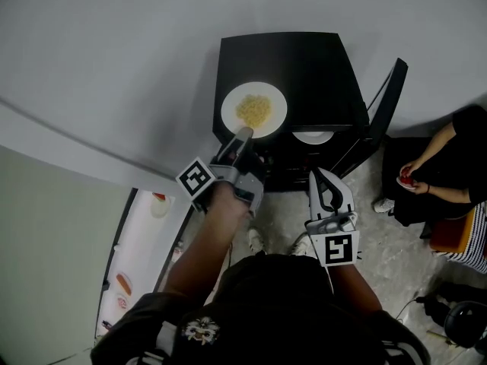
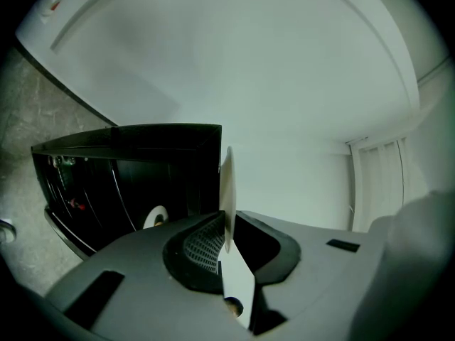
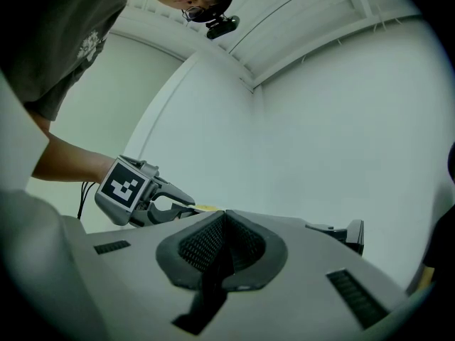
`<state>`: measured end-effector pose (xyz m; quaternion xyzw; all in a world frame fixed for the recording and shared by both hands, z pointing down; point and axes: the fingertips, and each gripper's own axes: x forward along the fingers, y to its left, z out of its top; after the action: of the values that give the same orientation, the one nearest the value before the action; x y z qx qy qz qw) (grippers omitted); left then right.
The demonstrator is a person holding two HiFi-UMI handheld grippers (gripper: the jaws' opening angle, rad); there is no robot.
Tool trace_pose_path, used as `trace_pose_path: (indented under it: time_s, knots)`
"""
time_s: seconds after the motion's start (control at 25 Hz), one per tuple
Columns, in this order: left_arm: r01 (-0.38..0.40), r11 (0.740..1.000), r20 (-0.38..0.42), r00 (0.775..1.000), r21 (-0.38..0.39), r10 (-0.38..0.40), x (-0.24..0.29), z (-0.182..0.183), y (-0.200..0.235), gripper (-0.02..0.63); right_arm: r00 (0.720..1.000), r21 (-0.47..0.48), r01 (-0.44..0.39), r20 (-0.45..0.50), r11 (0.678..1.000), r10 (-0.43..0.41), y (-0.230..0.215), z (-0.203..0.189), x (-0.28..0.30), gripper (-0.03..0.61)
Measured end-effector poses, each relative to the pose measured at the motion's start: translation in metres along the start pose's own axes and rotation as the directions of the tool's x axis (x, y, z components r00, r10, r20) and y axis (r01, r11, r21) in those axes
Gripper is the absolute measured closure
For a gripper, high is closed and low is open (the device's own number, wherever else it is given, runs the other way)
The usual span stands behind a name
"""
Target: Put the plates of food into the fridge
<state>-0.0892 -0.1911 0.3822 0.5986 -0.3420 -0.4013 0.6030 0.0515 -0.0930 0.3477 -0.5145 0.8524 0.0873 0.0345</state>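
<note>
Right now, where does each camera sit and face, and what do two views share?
Head view: head-mounted, facing steeply down at fridge and plate; both forearms show.
Left gripper view: on the left gripper, along fingers clamped on the plate's rim; no body.
Right gripper view: on the right gripper, along shut fingers; left forearm, torso show.
Shared: plate, head and left gripper views.

The top of the black fridge (image 1: pixel 319 74) bears a plate of noodles (image 1: pixel 254 110).

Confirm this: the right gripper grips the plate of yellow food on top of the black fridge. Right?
No: the left gripper grips the plate of yellow food on top of the black fridge; the right gripper is shut on nothing. The head view shows it.
</note>
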Motion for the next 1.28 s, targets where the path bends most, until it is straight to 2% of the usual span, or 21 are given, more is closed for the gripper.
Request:
trace_pose_path:
  time_s: [0.32,0.48,0.72,1.12,1.28]
  knots:
    - [0.014,1.000,0.003,1.000,0.027,-0.014,-0.012,-0.005,0.004,0.575,1.000,0.009,-0.004,-0.009,1.000,0.004,-0.003,-0.007,0.002,0.554]
    - [0.032,0.999,-0.006,0.999,0.032,-0.032,-0.035,-0.009,-0.004,0.575,1.000,0.002,-0.019,-0.008,1.000,0.019,0.009,-0.004,-0.001,0.555]
    - [0.077,0.994,-0.015,0.997,0.081,-0.076,-0.062,-0.018,-0.005,0.575,0.999,0.010,-0.038,-0.015,0.999,0.039,0.016,-0.010,0.001,0.554]
    - [0.042,0.995,-0.001,0.999,0.095,-0.042,-0.114,-0.035,0.014,0.575,0.997,-0.002,-0.072,-0.027,0.997,0.072,0.019,-0.020,-0.004,0.554]
    - [0.008,0.995,-0.008,1.000,0.101,-0.008,-0.123,-0.044,0.034,0.575,0.996,0.012,-0.088,-0.032,0.996,0.088,0.014,-0.034,0.003,0.554]
